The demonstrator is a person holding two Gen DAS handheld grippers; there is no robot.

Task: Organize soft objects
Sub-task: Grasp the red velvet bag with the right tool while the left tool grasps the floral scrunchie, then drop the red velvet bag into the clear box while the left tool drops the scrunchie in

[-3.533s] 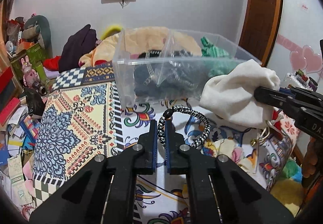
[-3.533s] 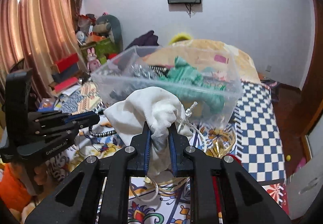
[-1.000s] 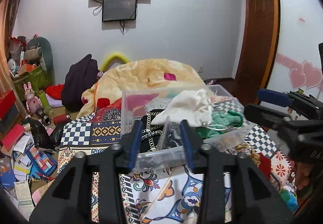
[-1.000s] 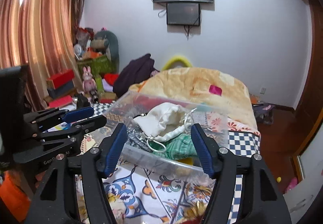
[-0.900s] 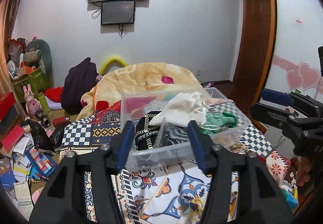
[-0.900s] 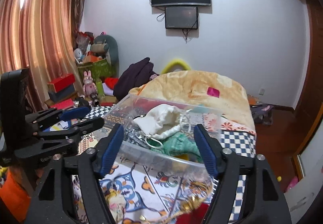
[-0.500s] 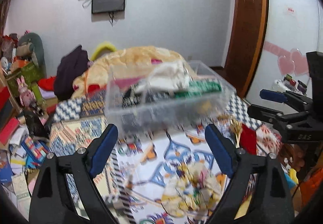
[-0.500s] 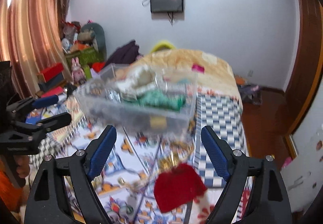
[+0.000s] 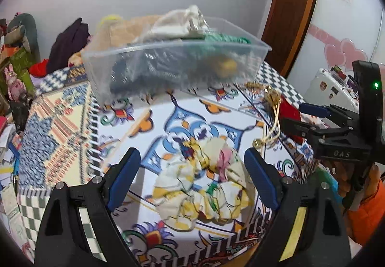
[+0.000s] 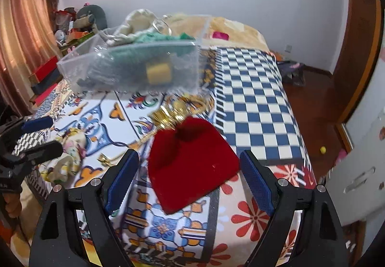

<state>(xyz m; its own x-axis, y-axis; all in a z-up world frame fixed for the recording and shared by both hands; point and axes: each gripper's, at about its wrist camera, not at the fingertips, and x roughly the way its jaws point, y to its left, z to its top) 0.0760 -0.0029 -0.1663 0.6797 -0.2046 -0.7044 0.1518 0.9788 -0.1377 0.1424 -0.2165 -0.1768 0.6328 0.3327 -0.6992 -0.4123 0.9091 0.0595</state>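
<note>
A clear plastic bin [image 9: 173,67] stands on the patterned bed cover and holds a white drawstring pouch [image 9: 178,24], a green soft thing and dark items; it also shows in the right wrist view [image 10: 134,67]. My left gripper [image 9: 192,175] is open over a crumpled floral cloth [image 9: 204,185]. My right gripper [image 10: 187,178] is open over a red velvet pouch [image 10: 190,166] with gold cord [image 10: 173,115]. The right gripper shows at the right of the left wrist view [image 9: 312,122], apart from the red pouch [image 9: 288,108].
The bed's right edge drops to a wooden floor [image 10: 312,103]. A checkered cloth [image 10: 252,98] covers the bed's far right. Toys and boxes [image 9: 14,70] crowd the left side. A beige blanket [image 10: 235,31] lies behind the bin.
Both grippers let go of their items into the bin, opened wide, pulled back and tilted down. The left now hangs over the floral cloth, the right over the red pouch.
</note>
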